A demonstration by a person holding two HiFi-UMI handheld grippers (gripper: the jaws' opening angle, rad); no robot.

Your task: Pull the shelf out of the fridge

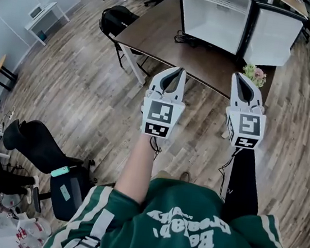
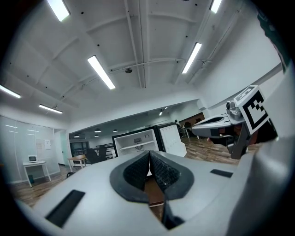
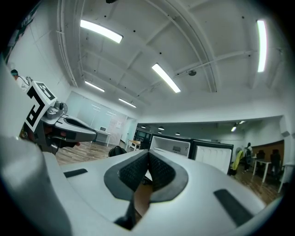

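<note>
Left claw (image 1: 178, 71) and right claw (image 1: 238, 76), clenched empty, well short of shelf (image 2: 133, 146) in fridge (image 1: 214, 18)

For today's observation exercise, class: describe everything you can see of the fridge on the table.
The fridge is a small, boxy unit with a dark frame and a white, plastic-looking interior. It stands upright on the brown table, its door swung open on the right, white lining showing. A white shelf spans the interior.
</note>
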